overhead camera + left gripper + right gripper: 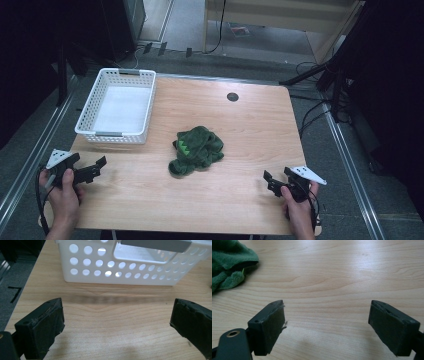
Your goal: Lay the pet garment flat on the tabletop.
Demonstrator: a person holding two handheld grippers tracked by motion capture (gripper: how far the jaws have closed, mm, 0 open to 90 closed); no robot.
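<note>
A crumpled green plush cloth point(196, 149) with a lighter green zigzag patch lies in the middle of the wooden table point(235, 120). A white perforated basket point(119, 105) stands at the table's far left corner. My left gripper point(98, 168) rests near the front left edge, held by a hand, open and holding nothing; its jaws point at the basket's near wall point(120, 270). My right gripper point(274, 181) sits near the front right edge, open with bare wood between its jaws. The cloth's edge point(229, 262) lies ahead and to the left in the right gripper view.
A round dark grommet point(232, 97) sits in the table's far middle. Metal floor rails point(350, 160) run along both sides of the table. Cables and dark stands point(325, 75) crowd the floor at the far right.
</note>
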